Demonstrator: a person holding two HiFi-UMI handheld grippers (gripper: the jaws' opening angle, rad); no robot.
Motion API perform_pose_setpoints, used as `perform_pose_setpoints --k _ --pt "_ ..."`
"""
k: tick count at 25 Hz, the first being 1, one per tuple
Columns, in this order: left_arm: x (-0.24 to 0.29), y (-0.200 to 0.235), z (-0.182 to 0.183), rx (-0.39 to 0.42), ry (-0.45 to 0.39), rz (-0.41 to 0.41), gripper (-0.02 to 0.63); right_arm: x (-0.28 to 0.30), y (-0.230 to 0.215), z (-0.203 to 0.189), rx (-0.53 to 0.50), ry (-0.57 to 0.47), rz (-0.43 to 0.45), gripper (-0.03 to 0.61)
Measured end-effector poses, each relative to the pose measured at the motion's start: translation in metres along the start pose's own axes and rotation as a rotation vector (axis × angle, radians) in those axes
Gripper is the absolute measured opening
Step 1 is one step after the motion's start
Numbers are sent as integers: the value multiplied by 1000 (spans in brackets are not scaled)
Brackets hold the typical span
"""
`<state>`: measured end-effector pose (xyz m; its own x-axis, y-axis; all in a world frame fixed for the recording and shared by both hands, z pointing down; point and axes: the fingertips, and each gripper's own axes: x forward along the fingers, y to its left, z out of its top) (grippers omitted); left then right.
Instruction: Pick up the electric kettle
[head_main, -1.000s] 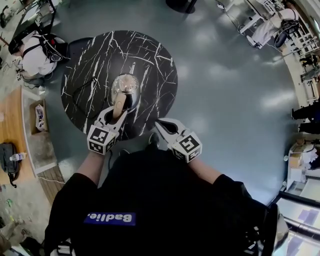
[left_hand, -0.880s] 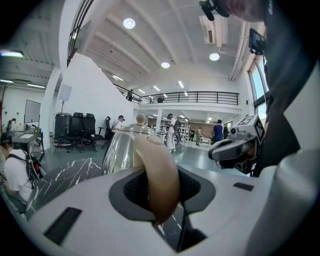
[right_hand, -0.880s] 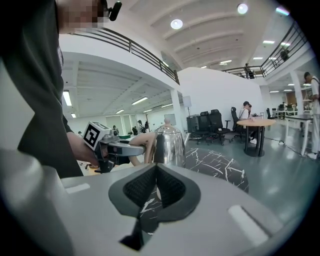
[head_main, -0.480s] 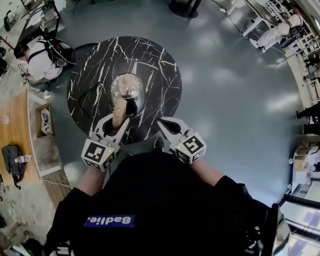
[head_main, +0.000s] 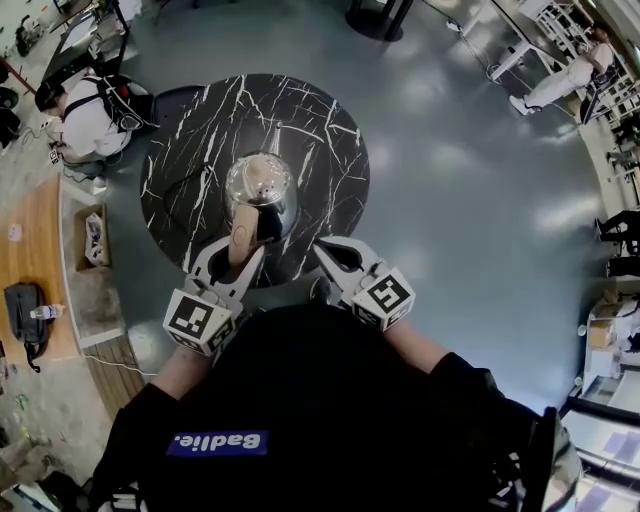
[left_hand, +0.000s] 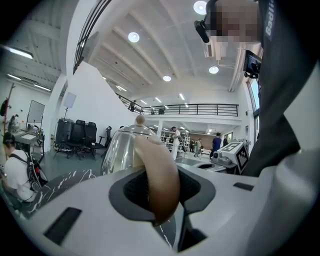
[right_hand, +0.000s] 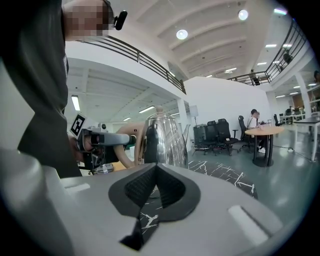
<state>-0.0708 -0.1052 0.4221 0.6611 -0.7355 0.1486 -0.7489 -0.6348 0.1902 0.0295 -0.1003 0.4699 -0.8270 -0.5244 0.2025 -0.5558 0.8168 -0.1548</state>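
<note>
Top: I wear a loose black short-sleeved shirt (head_main: 330, 400); the sleeves end above my elbows.
Patch: a blue rectangular patch (head_main: 220, 441) with white lettering sits on the shirt's front.
Head gear: a small black camera (left_hand: 202, 29) is mounted beside my head.
Left tongs: my light grey plastic left gripper (head_main: 238, 252) has a smooth, rounded shell and carries a white marker cube (head_main: 197, 322) printed with black squares.
Right tongs: my right gripper (head_main: 323, 250) has the same grey shell and its own black-and-white cube (head_main: 385, 298).
Pads: dark grey ribbed pads (right_hand: 137, 189) line the jaws inside a darker surround.
</note>
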Motion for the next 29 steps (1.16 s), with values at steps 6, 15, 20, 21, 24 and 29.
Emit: perform_pose_setpoints --k 6,15,20,21,24,29 --pt "-4 -1 -11 -5 10 6 107 1 10 2 -18 2 24 2" --pt "-6 -3 -10 -2 5 10 107 -1 13 3 -18 -1 27 2" --pt "-7 -5 -11 0 1 13 107 -5 13 1 -20 -1 20 2" --pt "-7 -5 -12 0 1 14 107 -6 12 0 -22 -2 19 2" --pt "-7 -6 -13 -2 4 15 107 -8 12 -1 -19 -3 15 2" --pt "-5 -7 -13 -5 3 18 107 -10 9 -3 -17 6 12 2"
